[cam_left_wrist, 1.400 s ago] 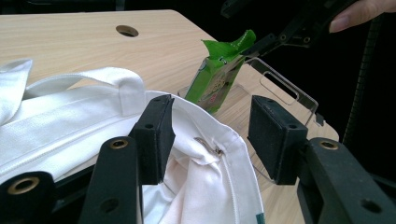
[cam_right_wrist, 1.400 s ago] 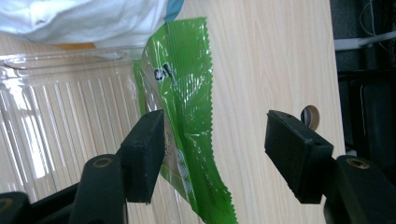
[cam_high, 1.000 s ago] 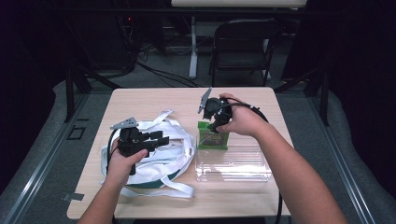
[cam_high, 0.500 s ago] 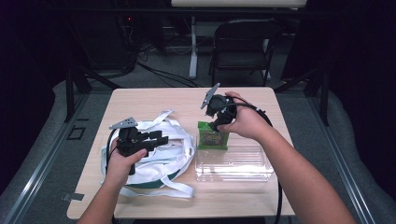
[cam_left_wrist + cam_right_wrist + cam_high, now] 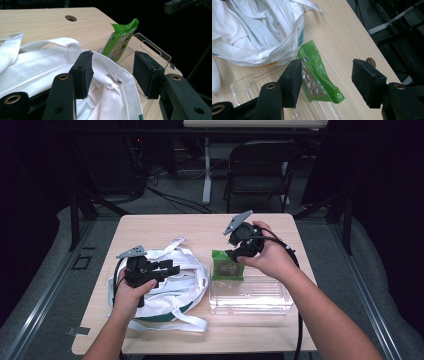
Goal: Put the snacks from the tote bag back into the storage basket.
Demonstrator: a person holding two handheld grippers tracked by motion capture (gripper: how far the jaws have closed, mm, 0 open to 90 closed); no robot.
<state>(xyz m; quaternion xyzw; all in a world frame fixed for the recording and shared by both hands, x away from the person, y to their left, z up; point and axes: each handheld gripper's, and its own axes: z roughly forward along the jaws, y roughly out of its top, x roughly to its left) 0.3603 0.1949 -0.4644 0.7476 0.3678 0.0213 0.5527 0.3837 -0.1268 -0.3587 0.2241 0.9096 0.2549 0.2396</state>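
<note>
As the right gripper [image 5: 235,254] is the nearer one, the packet [image 5: 227,268] lies just below and ahead of its jaws, which stand released and have just been narrowing, nothing pressed between them. The packet leans on the tray's [image 5: 250,295] far rim, between tray and bag [image 5: 172,285]; its long axis runs up from the tray, crimped top end tilted away from the person. Farther left, the left gripper [image 5: 170,268] straddles the bag's rim with jaws apart; whether they pinch the cloth cannot be told
</note>
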